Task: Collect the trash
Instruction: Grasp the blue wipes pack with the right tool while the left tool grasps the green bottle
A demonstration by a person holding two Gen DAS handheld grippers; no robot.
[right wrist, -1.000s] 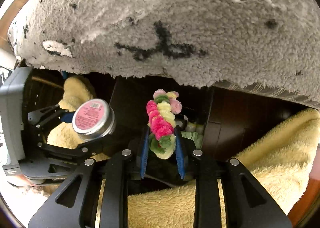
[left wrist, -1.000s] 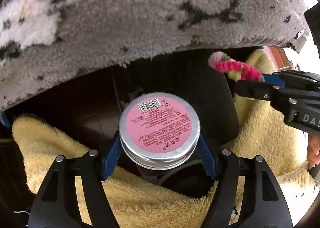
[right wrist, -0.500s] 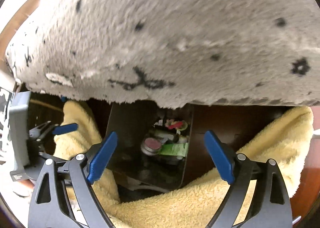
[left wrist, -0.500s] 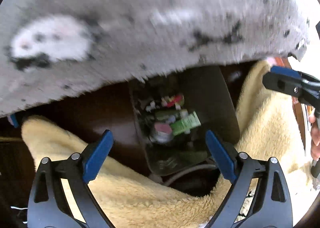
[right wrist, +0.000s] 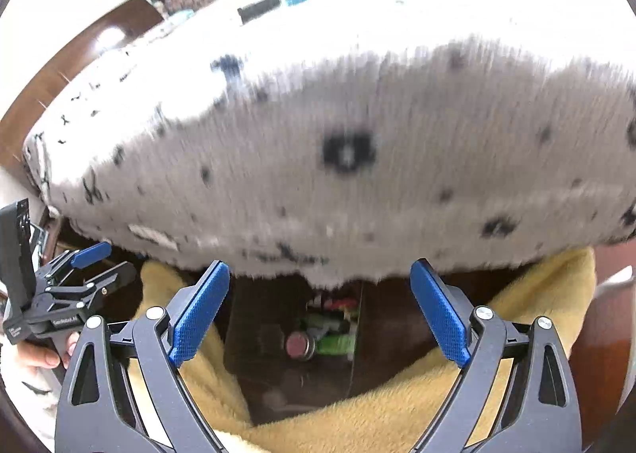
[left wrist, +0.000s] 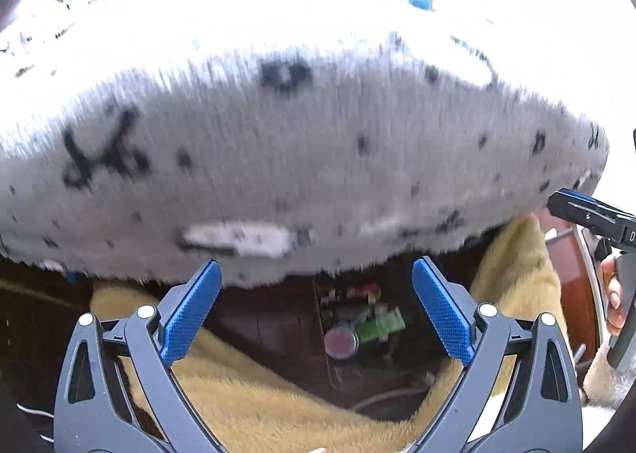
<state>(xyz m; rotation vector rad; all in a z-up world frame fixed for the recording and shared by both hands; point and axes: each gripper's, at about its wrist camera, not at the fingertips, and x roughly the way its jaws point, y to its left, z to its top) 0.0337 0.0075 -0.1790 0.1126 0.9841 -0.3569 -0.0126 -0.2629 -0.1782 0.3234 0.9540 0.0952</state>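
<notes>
Below both cameras, the left gripper point(left wrist: 316, 310) and right gripper point(right wrist: 320, 310), clamped a second ago, stand wide and empty, raised higher. Tin point(left wrist: 341, 341) and pom-pom string point(right wrist: 338, 302) lie in the bin point(right wrist: 254, 333) under the grey rug point(left wrist: 298, 158).

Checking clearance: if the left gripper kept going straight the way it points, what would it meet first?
Probably the dark trash bin, near the pink-lidded tin; the left gripper is open, though depth is unclear.

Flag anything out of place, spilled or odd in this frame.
Nothing stands out. The round tin and green packet lie inside the dark bin, none spilled onto the yellow blanket. Left gripper and right gripper are open and hold nothing.
</notes>
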